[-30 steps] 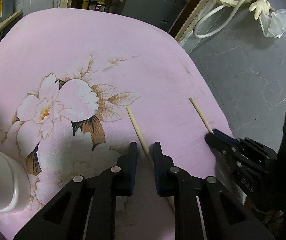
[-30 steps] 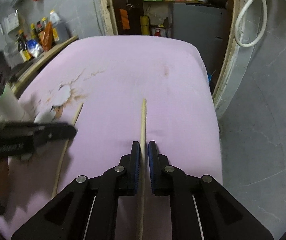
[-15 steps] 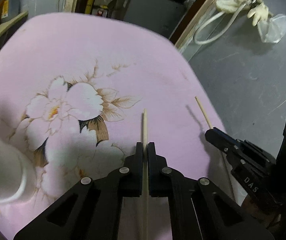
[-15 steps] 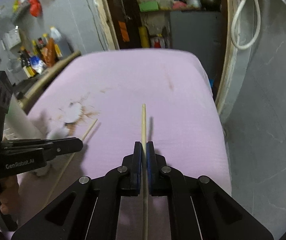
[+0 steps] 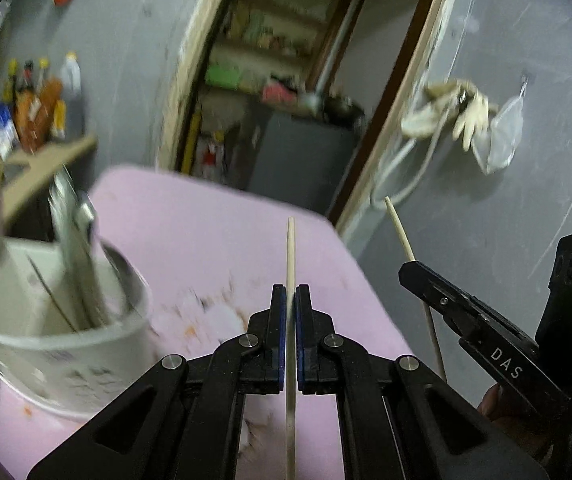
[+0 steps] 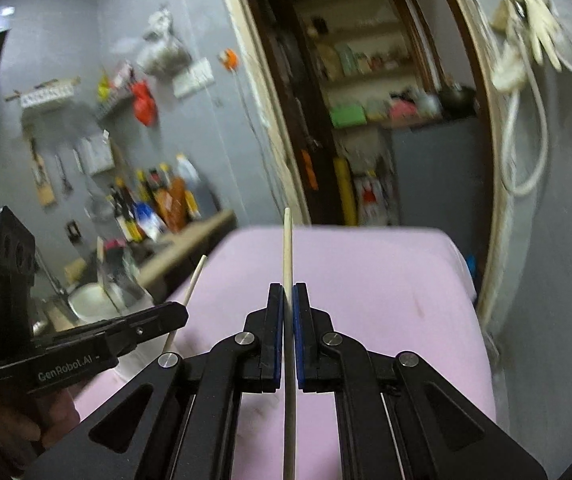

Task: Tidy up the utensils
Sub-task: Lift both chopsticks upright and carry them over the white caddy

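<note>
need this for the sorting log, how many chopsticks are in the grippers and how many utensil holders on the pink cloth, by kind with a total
chopsticks in grippers: 2, one in the left gripper (chopstick), one in the right gripper (chopstick)
white utensil holder on the pink cloth: 1, with blurred utensils inside that can't be counted
total: 3

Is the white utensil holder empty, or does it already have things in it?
Not empty: the white holder has several blurred utensils standing inside it.
</note>
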`<move>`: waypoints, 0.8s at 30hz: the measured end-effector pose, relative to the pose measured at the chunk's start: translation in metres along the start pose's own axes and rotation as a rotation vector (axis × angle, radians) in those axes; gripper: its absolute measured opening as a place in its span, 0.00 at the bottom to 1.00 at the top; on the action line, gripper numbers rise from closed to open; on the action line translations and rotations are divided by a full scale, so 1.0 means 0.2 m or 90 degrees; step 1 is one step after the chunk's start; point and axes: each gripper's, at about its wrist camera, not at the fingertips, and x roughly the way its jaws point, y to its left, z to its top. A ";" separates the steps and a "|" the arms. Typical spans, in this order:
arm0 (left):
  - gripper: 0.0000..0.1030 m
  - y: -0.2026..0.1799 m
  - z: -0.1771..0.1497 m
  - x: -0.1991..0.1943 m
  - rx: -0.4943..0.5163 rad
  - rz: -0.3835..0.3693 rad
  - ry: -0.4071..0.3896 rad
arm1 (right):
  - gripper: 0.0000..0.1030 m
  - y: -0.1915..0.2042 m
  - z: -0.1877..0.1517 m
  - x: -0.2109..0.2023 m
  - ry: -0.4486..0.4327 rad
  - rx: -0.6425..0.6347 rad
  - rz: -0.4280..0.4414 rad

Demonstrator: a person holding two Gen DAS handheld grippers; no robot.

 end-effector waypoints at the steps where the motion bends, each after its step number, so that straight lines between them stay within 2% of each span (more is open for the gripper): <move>1: 0.02 0.00 0.03 -0.04 0.002 0.006 -0.022 | 0.03 0.03 0.02 0.00 -0.010 -0.003 0.007; 7: 0.02 0.10 0.19 -0.21 -0.012 0.025 -0.109 | 0.03 0.21 0.18 0.04 -0.083 -0.002 0.064; 13: 0.02 0.41 0.32 -0.38 -0.078 0.055 -0.202 | 0.03 0.37 0.29 0.16 -0.151 0.045 0.131; 19: 0.02 0.75 0.39 -0.49 -0.144 0.083 -0.274 | 0.03 0.51 0.34 0.27 -0.204 0.093 0.173; 24: 0.02 0.95 0.39 -0.54 -0.174 0.104 -0.322 | 0.03 0.57 0.29 0.34 -0.247 0.132 0.182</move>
